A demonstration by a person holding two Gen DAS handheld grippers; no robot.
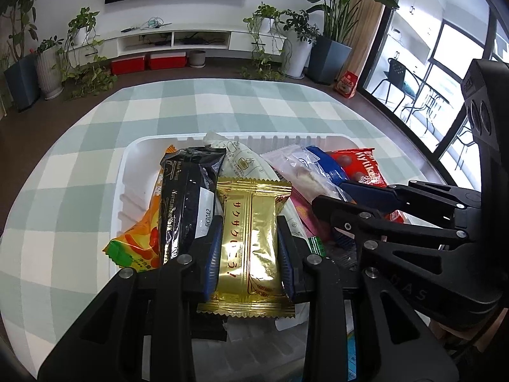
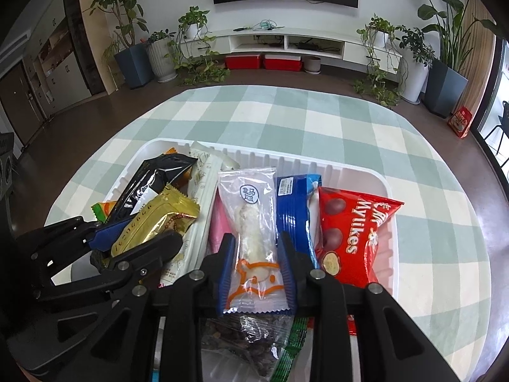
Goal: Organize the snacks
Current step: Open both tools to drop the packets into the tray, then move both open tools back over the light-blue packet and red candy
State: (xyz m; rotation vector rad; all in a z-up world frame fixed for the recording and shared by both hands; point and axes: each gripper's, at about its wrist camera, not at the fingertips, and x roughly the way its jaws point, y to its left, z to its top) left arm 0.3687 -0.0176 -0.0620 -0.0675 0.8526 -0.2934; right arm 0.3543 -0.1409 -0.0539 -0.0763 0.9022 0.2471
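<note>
The worktop (image 2: 318, 117) carries a green-and-white checked cloth; on it sits a white ribbed plastic tray (image 2: 359, 172) holding the snacks. At the tray's right lies a red Mylikes chocolate-ball bag (image 2: 353, 238); just beside it stands a blue packet (image 2: 292, 210); at the left lie a black bar wrapper (image 1: 187, 197) and an orange packet (image 1: 140, 242), its corner overhanging the tray rim. The left tool (image 1: 249, 248) has its blue pads pressed on both sides of a gold foil wafer packet (image 1: 251, 232), held above the tray's left part. The right tool (image 2: 256, 256) has a clear-wrapped white pastry (image 2: 251, 219) between its fingers, over the tray's middle; whether the pads press on it I cannot tell.
</note>
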